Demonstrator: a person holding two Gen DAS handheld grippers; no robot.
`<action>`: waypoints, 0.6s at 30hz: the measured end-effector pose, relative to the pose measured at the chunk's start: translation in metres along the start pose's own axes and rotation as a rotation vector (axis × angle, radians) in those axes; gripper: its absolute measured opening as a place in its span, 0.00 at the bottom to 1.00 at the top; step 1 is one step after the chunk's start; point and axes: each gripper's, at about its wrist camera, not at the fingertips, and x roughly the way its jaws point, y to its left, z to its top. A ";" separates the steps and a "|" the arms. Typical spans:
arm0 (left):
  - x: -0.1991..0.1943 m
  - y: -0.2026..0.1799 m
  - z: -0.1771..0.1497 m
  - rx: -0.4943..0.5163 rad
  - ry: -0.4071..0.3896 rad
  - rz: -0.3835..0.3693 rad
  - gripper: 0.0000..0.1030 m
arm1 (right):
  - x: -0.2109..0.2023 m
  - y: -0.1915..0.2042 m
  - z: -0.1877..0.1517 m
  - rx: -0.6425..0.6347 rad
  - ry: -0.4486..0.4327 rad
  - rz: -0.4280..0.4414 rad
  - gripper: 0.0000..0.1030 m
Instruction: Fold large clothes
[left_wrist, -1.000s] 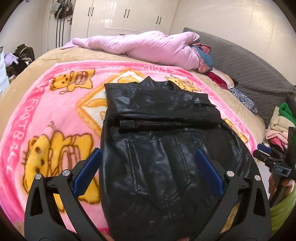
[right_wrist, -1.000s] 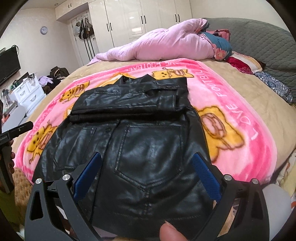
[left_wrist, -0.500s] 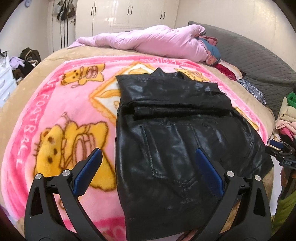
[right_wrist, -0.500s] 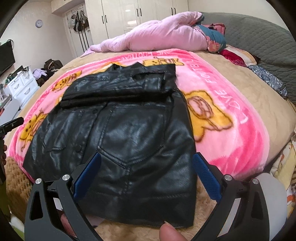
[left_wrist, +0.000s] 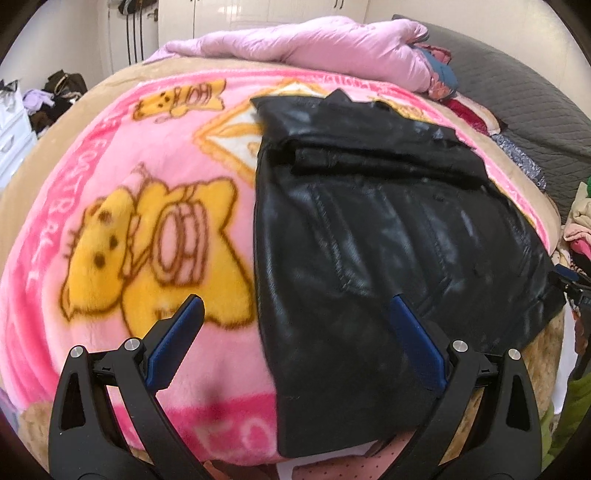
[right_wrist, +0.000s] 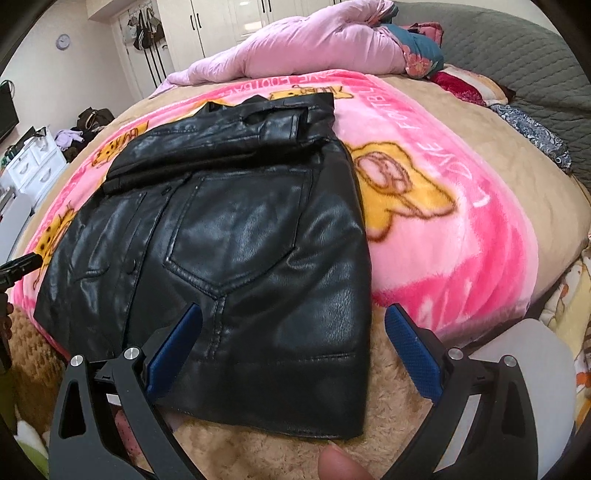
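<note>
Left wrist view: left gripper (left_wrist: 295, 332) spread wide, empty; black leather garment (left_wrist: 388, 240) lies ahead-right on the pink blanket (left_wrist: 110, 166), long axis running away.

Right wrist view: right gripper (right_wrist: 293, 339) also spread, empty, above the garment's near hem, likely nearer.

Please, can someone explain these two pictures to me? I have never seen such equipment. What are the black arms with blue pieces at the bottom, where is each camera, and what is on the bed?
No machine works here: a person holds one hand tool in each hand. A camera sits on each tool and looks forward between its two black fingers with blue pads. One picture comes from the left tool, the other from the right tool. Both tools are open and hold nothing.

On the bed lies a pink cartoon blanket, and on it a black leather jacket, already partly folded, with its far part turned over the body. Behind it lies a pink quilt. A fingertip shows at the bottom edge of the right view.
</note>
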 end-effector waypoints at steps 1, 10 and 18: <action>0.002 0.002 -0.002 -0.007 0.009 -0.004 0.91 | 0.000 0.000 -0.001 -0.002 0.005 0.003 0.96; 0.012 0.013 -0.025 -0.087 0.073 -0.163 0.91 | 0.001 -0.003 -0.004 -0.017 0.020 0.056 0.95; 0.020 0.007 -0.045 -0.115 0.090 -0.201 0.90 | -0.001 -0.005 -0.008 -0.074 0.028 0.085 0.78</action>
